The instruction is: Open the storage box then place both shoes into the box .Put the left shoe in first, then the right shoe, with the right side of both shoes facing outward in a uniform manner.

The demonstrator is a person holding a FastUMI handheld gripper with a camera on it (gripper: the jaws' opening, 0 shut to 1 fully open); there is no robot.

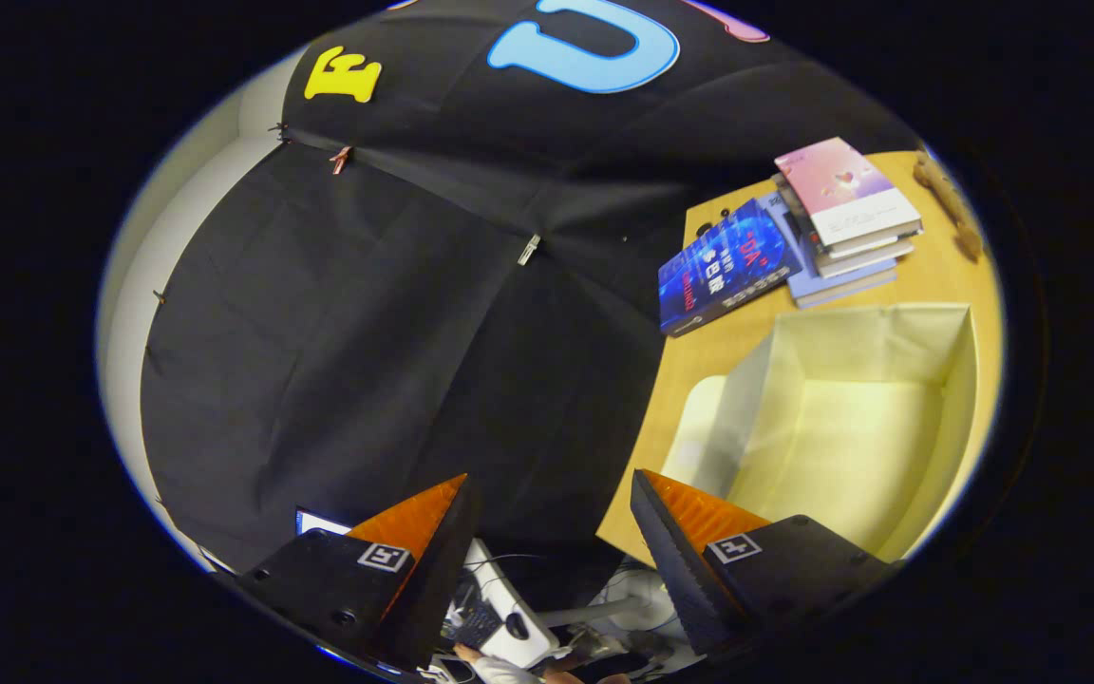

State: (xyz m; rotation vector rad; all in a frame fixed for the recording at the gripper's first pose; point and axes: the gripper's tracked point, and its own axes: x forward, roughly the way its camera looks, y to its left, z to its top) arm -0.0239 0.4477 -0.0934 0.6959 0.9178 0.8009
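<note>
Fingers of your gripper (pixel 547 532) stand spread wide with nothing between them, tilted so they aim mostly at the dark cloth wall rather than at the work. Just past the right finger lies the corner of a wooden table (pixel 699 366). On it sits the storage box (pixel 955 380), pale and already open, its hollow bare of shoes. The walls look thin and foldable, so judge it light and soft: it will likely slide or buckle if you push on a wall, so set things down into it rather than lean on its rim. Beyond the box, toward the table's far side, rests a stack of books (pixel 846 214) with a blue book (pixel 723 266) propped beside it. Shoes, once you reach them, should be pinched at the stiff heel collar. Your wrist seems rolled and turned away from the table; swing right to face the box.
</note>
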